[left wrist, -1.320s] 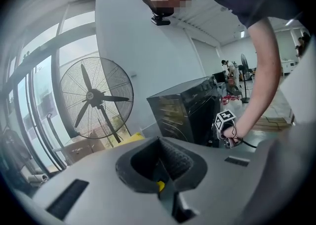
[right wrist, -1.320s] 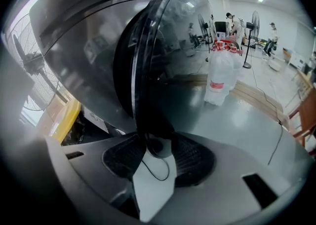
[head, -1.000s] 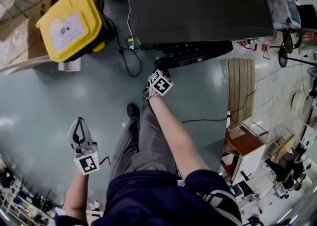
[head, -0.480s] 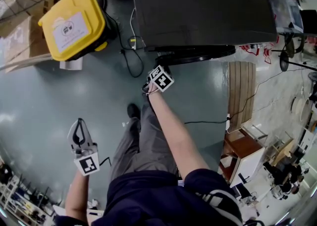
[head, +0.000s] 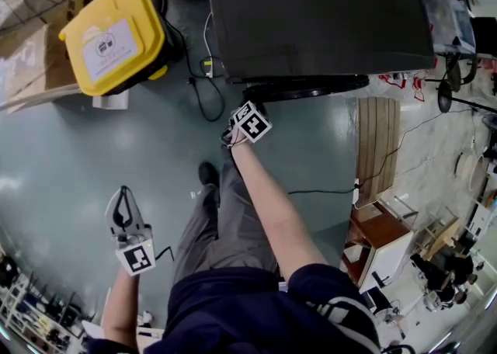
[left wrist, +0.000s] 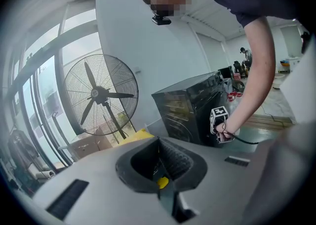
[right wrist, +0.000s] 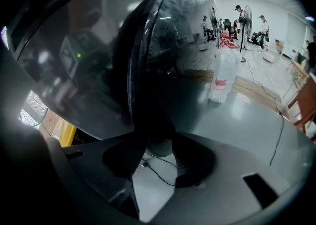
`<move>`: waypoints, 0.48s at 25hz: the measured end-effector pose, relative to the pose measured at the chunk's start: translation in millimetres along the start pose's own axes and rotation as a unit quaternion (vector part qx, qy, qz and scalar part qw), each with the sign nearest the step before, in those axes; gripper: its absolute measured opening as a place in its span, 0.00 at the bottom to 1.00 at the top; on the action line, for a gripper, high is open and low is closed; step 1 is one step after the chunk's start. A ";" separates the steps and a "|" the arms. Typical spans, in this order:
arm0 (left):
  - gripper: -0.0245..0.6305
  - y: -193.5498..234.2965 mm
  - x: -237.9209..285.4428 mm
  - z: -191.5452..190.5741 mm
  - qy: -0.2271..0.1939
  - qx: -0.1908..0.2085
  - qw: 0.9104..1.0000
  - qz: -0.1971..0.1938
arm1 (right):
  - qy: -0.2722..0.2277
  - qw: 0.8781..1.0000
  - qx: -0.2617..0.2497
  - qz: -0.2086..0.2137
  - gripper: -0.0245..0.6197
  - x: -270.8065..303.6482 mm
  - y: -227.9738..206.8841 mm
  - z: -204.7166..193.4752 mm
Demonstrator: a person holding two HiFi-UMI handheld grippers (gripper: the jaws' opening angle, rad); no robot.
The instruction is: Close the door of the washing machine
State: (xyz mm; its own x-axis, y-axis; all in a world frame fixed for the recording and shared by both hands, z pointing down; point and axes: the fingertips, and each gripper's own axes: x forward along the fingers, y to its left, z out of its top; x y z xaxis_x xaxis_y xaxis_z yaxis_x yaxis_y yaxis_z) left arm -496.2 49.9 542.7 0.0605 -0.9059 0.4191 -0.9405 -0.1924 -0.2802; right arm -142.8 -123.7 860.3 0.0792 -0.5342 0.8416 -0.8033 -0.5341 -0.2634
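Note:
The black washing machine stands at the top of the head view. Its round door lies almost flat against the machine's front. My right gripper is at the door's left edge. In the right gripper view the domed door glass fills the frame, and the door's dark rim sits between the two fingers and spans the gap, so the gripper is shut on it. My left gripper hangs low at the left over the floor, well away from the machine, shut with nothing in it.
A yellow bin and cardboard boxes stand left of the machine. A black cable trails over the floor near the door. A wooden board lies to the right. A big floor fan stands behind the machine's far side.
The door has swung a little closer to the machine's front, and my right gripper has gone with it. The left gripper has stayed where it was.

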 end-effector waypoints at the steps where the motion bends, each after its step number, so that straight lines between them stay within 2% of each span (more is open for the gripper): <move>1: 0.07 0.0 -0.4 -0.6 0.001 0.000 1.000 0.001 | 0.000 1.000 0.000 0.000 0.33 -0.3 0.0 -0.2; 12: 0.07 0.2 -2.1 -5.0 0.002 0.002 1.000 0.002 | -0.003 1.000 0.004 -0.003 0.33 2.4 2.8 2.2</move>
State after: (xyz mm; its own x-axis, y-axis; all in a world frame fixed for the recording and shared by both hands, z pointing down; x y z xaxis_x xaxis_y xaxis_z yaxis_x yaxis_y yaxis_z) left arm -498.2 53.7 546.1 0.0547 -0.9053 0.4212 -0.9397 -0.1893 -0.2848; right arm -143.7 -127.9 860.5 0.0880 -0.5352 0.8401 -0.7981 -0.5426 -0.2620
